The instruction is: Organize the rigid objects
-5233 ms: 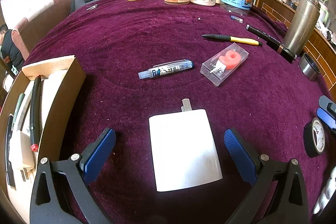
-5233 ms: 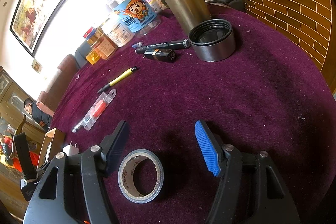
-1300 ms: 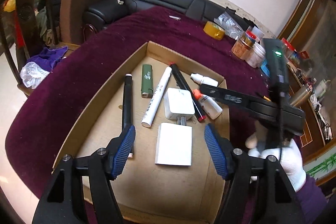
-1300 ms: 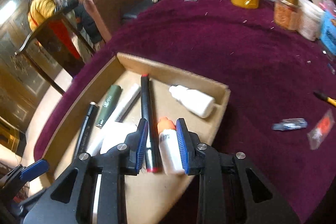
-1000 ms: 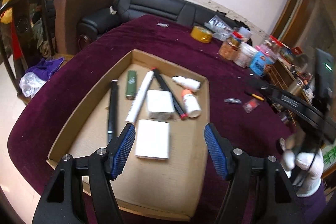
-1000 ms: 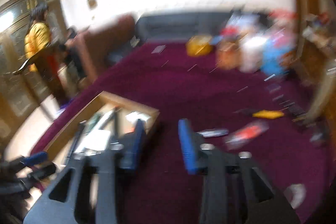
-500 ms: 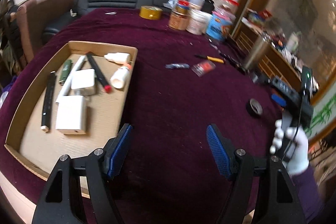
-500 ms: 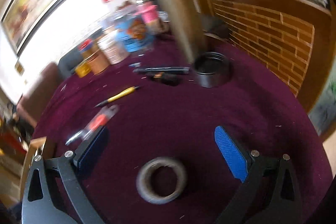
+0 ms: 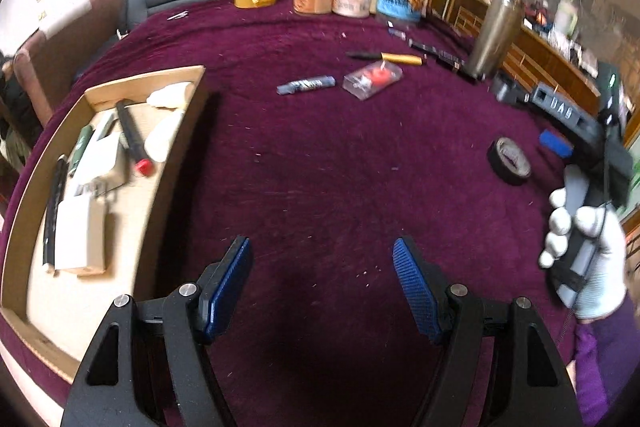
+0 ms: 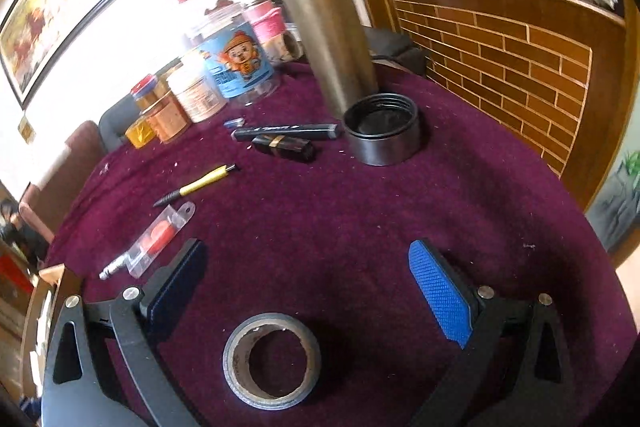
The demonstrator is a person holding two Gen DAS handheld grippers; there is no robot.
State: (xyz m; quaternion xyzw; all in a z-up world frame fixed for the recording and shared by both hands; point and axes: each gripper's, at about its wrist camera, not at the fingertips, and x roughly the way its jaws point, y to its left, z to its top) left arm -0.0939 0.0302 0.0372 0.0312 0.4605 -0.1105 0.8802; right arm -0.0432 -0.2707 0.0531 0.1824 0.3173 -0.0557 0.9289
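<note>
Tape roll [image 10: 272, 361] lies flat on the purple cloth [image 10: 360, 227], near the table's right edge and close under the right gripper [image 10: 308, 291], whose jaws have just been opening and now stand wide with nothing held — the roll sits below and between the two pads, untouched. In the left wrist view the same roll [image 9: 509, 161] shows well apart from the cardboard box [image 9: 176, 155], where the chargers, pens and bottles already lie. The left gripper [image 9: 322, 283] hangs over bare cloth, jaws about half open and empty.

The step in hand looks like picking up the roll. To do it well, I would lower the right gripper until the pads straddle the outer wall, keep them level with the ring's sides, then close across the full width — a pinch on the rim alone could tip it or let it roll. Carry it low to the box and set it in a bare patch
</note>
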